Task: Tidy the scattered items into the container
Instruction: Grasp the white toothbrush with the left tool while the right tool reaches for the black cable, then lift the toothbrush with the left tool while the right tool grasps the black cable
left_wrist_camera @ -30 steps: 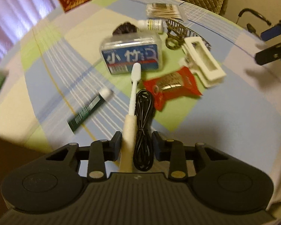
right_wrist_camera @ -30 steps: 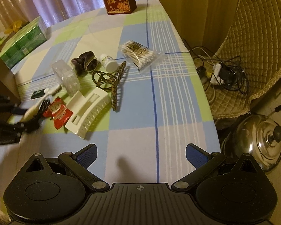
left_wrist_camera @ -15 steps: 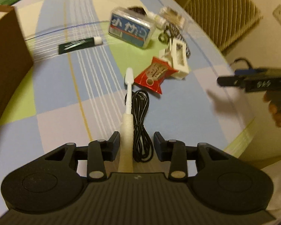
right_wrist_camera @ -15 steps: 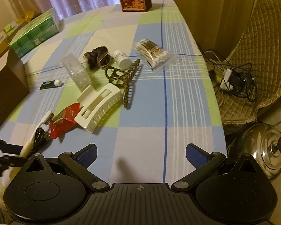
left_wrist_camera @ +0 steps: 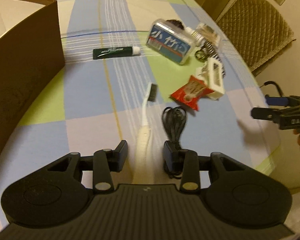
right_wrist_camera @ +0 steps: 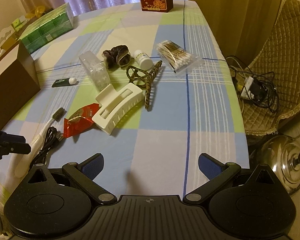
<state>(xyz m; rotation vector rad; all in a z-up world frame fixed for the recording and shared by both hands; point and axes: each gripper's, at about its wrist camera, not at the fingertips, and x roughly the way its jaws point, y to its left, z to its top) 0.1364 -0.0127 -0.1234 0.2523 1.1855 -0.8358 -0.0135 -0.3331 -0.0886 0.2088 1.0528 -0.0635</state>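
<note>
Left gripper (left_wrist_camera: 145,153) jaws part-open, straddling the toothbrush (left_wrist_camera: 145,118) handle with a gap each side, nothing gripped; black cable (left_wrist_camera: 173,120) lies beside it. Right gripper (right_wrist_camera: 151,165) spread wide, empty over bare tablecloth (right_wrist_camera: 206,104). Brown box (left_wrist_camera: 24,60) far left.

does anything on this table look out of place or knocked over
Nothing spilled or broken. One oddity: the white toothbrush lies with its handle poking past the table edge, between the open left tool's fingers, beside the black coiled cable.
</note>
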